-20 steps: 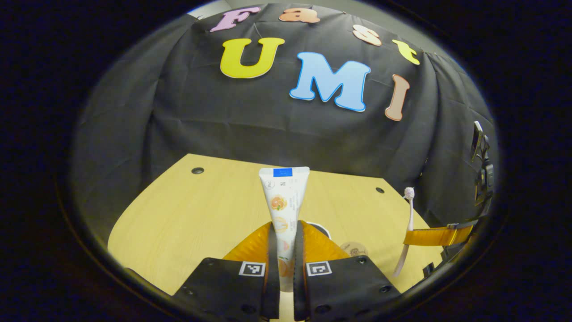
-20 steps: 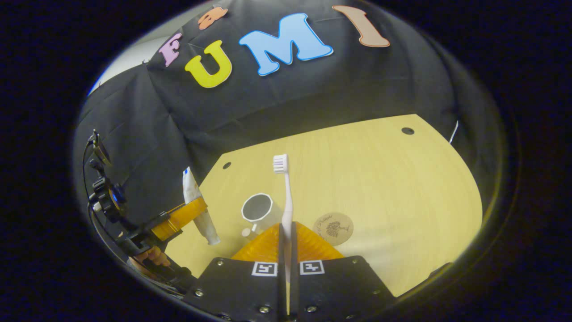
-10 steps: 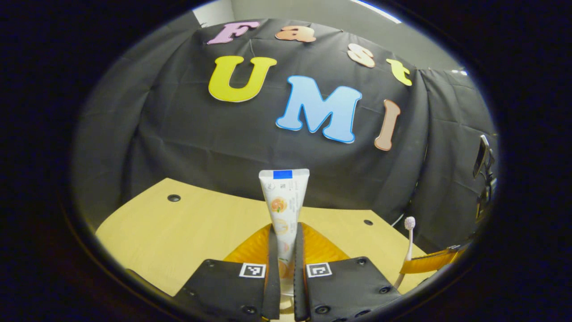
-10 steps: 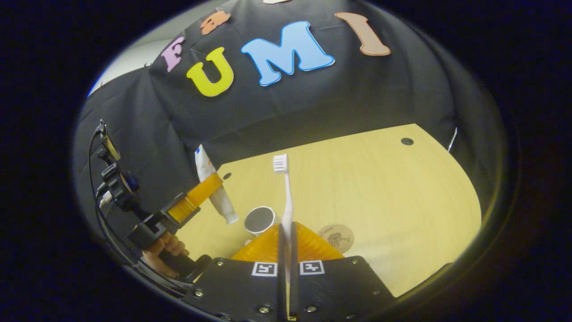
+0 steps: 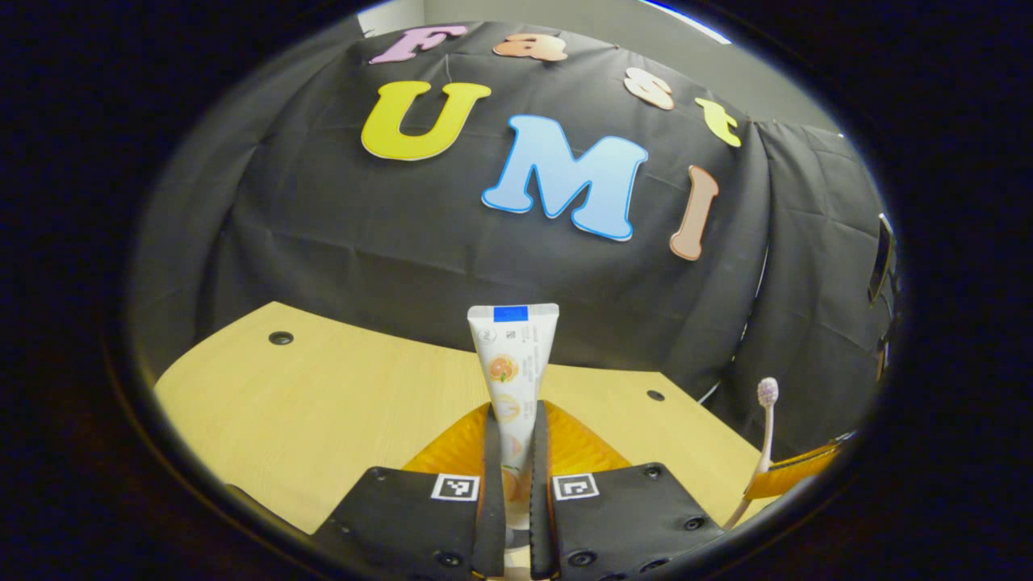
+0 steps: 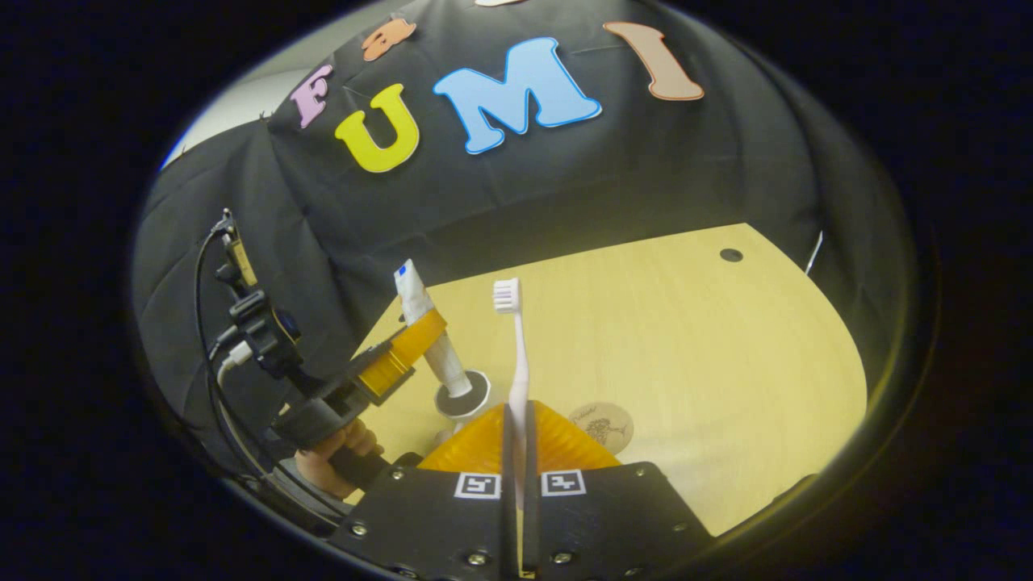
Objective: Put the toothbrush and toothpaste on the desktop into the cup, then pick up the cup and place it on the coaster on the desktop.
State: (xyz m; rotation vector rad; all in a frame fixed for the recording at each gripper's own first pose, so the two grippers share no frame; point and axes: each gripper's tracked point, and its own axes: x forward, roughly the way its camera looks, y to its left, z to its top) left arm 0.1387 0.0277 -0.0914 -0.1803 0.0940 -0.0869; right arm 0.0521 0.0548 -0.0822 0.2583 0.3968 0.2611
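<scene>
My left gripper is shut on a white toothpaste tube that stands upright between its fingers. In the right gripper view the same left gripper holds the toothpaste tube cap-down, its lower end at the mouth of the white cup. My right gripper is shut on the white toothbrush, bristles up. The round brown coaster lies on the wooden desktop just right of the cup. In the left gripper view the toothbrush and the right gripper show at the lower right.
A hand grips the left gripper's handle at the lower left of the right gripper view. The desktop has small dark cable holes near its far edge, and the black cloth wall closes it off behind.
The left gripper has carried the toothpaste rightward and down, from beside the cup to its mouth. The right gripper with the toothbrush has stayed nearly still.
</scene>
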